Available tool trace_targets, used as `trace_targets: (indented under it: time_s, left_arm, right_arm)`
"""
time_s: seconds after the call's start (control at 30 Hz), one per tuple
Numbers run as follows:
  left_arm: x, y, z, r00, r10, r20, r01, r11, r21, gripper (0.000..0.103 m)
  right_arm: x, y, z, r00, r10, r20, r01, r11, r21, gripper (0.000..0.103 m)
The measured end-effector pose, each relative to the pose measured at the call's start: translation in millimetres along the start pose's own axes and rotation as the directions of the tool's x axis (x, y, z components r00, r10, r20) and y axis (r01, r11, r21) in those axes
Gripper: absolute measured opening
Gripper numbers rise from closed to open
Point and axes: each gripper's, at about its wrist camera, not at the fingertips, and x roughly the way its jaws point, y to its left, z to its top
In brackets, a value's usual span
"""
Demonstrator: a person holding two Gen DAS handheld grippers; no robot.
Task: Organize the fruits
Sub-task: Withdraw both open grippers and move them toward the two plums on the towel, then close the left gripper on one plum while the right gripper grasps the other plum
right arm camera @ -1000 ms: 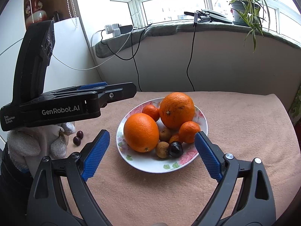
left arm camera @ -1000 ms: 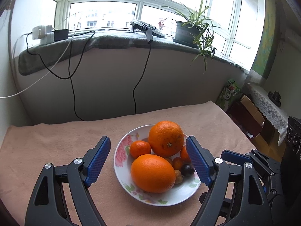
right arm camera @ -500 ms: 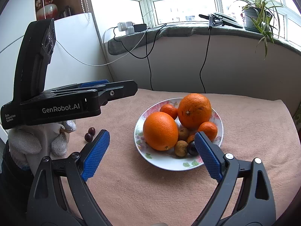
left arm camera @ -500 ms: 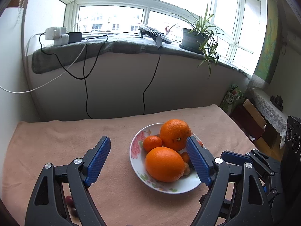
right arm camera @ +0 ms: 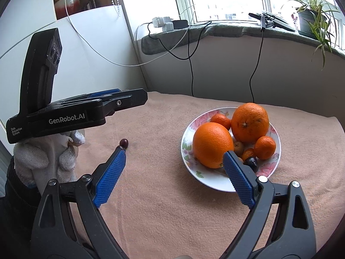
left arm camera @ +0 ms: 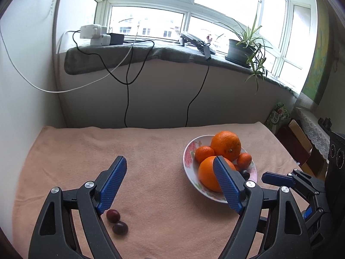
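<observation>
A white floral plate [left arm camera: 188, 159] [right arm camera: 217, 183] on the peach cloth holds two large oranges [left arm camera: 225, 146] [right arm camera: 212, 144], small tangerines [left arm camera: 204, 152] and a few small brown and dark fruits [right arm camera: 251, 162]. Two dark red cherries [left arm camera: 116, 221] lie on the cloth at the front left, just below my left gripper's left finger; one cherry [right arm camera: 124, 142] shows in the right wrist view. My left gripper [left arm camera: 170, 183] is open and empty, left of the plate. My right gripper [right arm camera: 172, 172] is open and empty, in front of the plate.
The cloth-covered table [left arm camera: 151, 151] meets a grey wall under a windowsill with chargers [left arm camera: 94, 34], hanging cables [left arm camera: 127, 99] and a potted plant [left arm camera: 241, 51]. Boxes and a lace-covered stand [left arm camera: 310, 125] stand off the right edge. A white wall [right arm camera: 90, 54] borders the left.
Both grippers have swung left: the plate has shifted right in both views, and the two cherries have come into the left wrist view. Both grippers stay open.
</observation>
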Motion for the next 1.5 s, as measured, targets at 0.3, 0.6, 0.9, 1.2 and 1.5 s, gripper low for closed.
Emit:
trace_targets:
  time_s: [0.3, 0.6, 0.9, 1.2, 1.5]
  left_arm:
    - [-23.8, 60.4, -20.4, 0.995, 0.096, -0.01, -0.096, 0.993, -0.073, 0.082]
    - [-20.7, 97.8, -45.8, 0.994, 0.065, -0.086, -0.078, 0.984, -0.163, 0.081]
    - [3.7, 104.3, -63.0, 0.983, -0.055, -0.177, 0.018, 0.979, -0.202, 0.052]
    - [22.6, 111.1, -68.8, 0.966, -0.089, -0.242, 0.039, 0.978, -0.204, 0.036]
    - [34.2, 108.9, -71.1, 0.951, -0.109, -0.288, 0.057, 0.981, -0.183, 0.035]
  right_arm:
    - [21.1, 13.8, 4.3, 0.996, 0.086, -0.036, -0.086, 0.996, 0.014, 0.094]
    - [54.2, 48.6, 3.6, 0.985, 0.149, -0.091, -0.155, 0.987, -0.053, 0.089]
    - [100.1, 85.4, -6.0, 0.963, 0.183, -0.197, -0.213, 0.967, -0.143, 0.058]
    - [136.9, 100.7, -10.4, 0.95, 0.184, -0.251, -0.228, 0.96, -0.16, 0.045]
    - [156.9, 99.3, -8.5, 0.946, 0.175, -0.272, -0.223, 0.963, -0.153, 0.041]
